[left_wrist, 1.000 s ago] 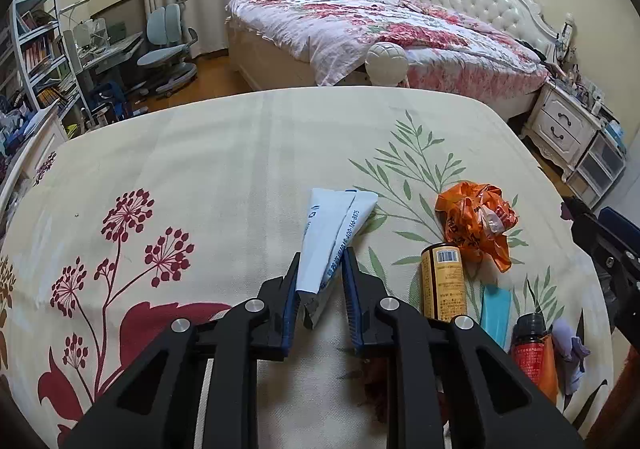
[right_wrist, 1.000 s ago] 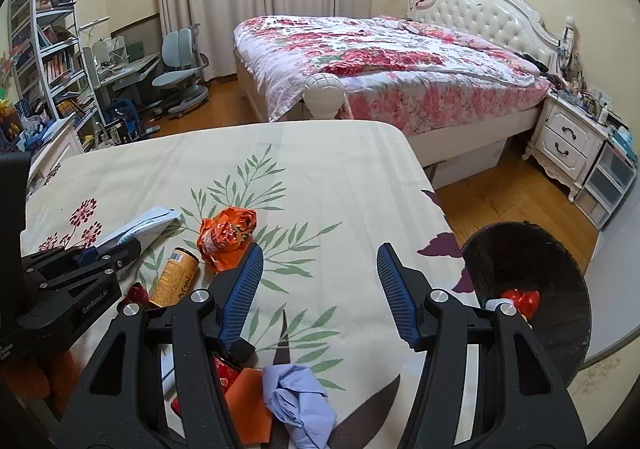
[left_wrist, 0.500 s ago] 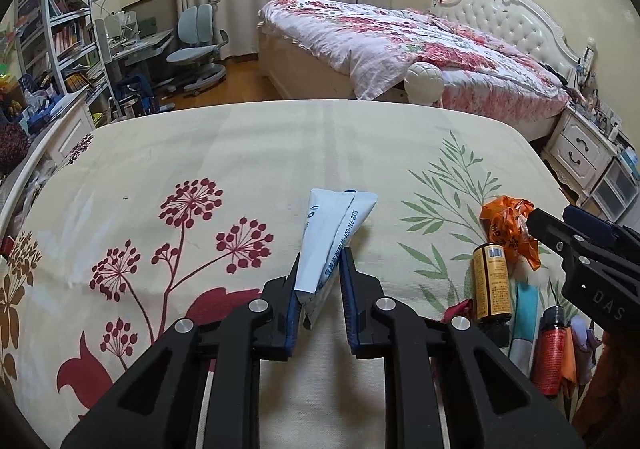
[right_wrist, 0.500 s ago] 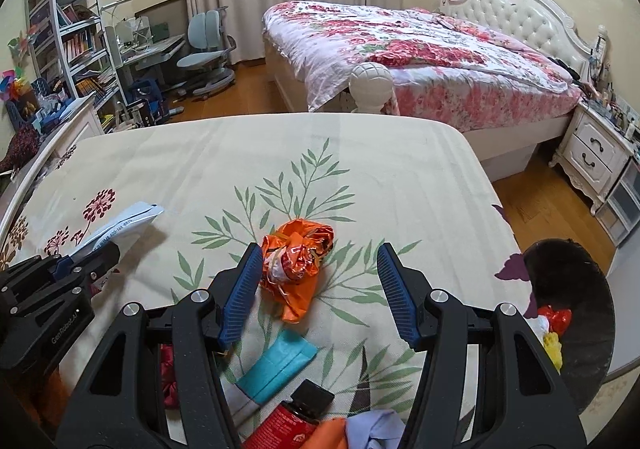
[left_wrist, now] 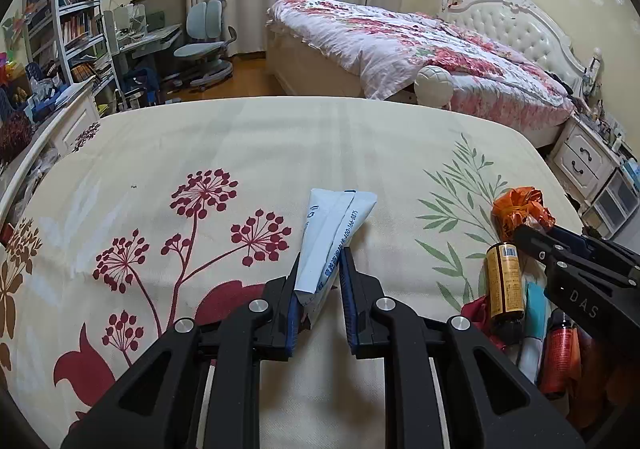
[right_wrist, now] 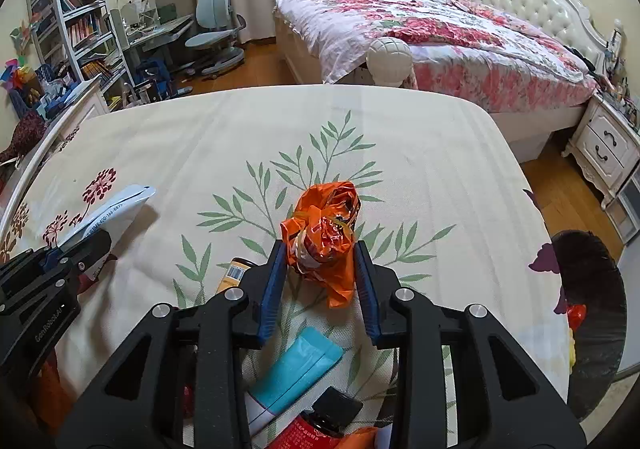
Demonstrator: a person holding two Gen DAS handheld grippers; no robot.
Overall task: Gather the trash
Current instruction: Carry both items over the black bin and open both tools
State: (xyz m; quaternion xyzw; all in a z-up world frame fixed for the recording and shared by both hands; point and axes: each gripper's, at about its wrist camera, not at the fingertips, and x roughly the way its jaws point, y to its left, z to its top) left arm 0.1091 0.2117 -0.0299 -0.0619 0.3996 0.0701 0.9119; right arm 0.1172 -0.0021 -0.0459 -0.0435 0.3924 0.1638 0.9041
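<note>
Gripping the pale-blue tube [left_wrist: 334, 237] in the left hand-held gripper [left_wrist: 320, 281], the right hand-held gripper [right_wrist: 320, 273], half-open, straddles the orange wrapper [right_wrist: 326, 233] at frame centre; closing comes next, probably.

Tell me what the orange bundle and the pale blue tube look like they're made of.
Orange bundle: thin glossy plastic film, probably a snack wrapper, judging by sharp crinkles and shiny highlights. Pale blue tube: likely soft matte plastic laminate, flattened and creased, with printed text and a crimped end.

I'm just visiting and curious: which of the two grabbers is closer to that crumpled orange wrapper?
The right. The right gripper has its fingers on either side of the orange wrapper. The left gripper is off to the wrapper's left, shut on the pale blue tube.
</note>
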